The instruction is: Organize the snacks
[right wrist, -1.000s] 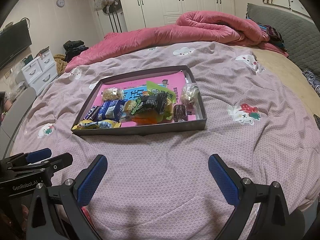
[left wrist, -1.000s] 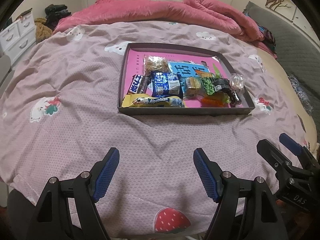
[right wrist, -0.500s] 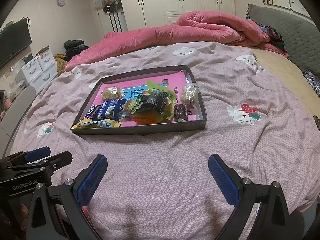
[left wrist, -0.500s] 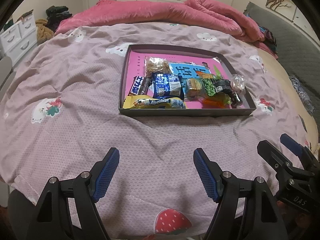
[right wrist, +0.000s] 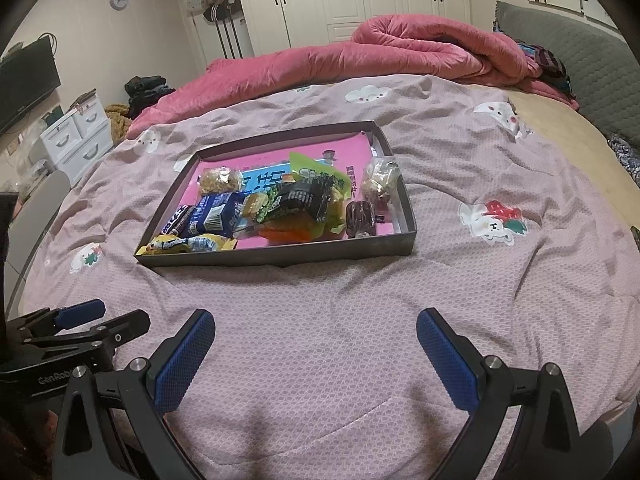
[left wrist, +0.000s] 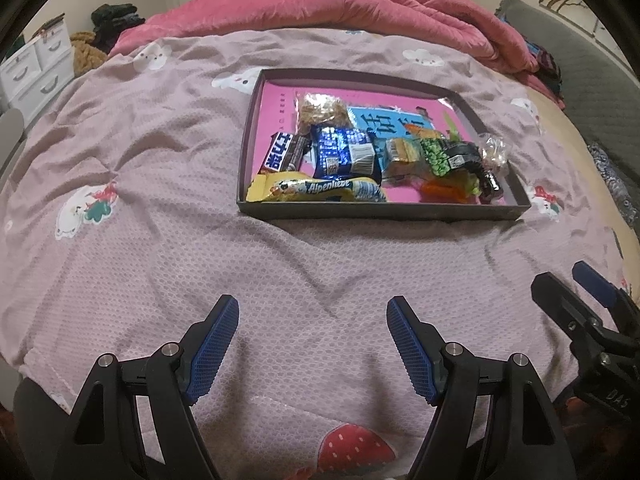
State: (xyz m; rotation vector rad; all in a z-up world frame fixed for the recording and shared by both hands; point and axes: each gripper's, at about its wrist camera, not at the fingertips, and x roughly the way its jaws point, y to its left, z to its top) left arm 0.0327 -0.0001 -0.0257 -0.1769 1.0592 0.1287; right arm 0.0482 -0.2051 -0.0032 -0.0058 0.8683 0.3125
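A dark shallow tray (left wrist: 380,213) (right wrist: 280,255) with a pink lining lies on the bed and holds several snack packets: a yellow Alpenliebe pack (left wrist: 320,190) at its near left corner, a blue packet (left wrist: 344,152), a brown chocolate bar (left wrist: 284,152), a green-and-black packet (left wrist: 448,156) (right wrist: 304,196) and a clear bag (left wrist: 494,152) (right wrist: 378,178). My left gripper (left wrist: 312,312) is open and empty over the bedspread, well short of the tray. My right gripper (right wrist: 316,322) is open and empty, also short of the tray. The right gripper's side shows in the left wrist view (left wrist: 592,320).
The pink-grey bedspread (left wrist: 140,220) covers the bed. A rumpled red duvet (right wrist: 400,52) lies behind the tray. A grey headboard (right wrist: 580,64) stands at the right, white drawers (right wrist: 76,140) at the left, wardrobes at the back.
The left wrist view has shifted slightly, with the tray a little lower and nearer. Both grippers stay open. Nothing in the tray has moved.
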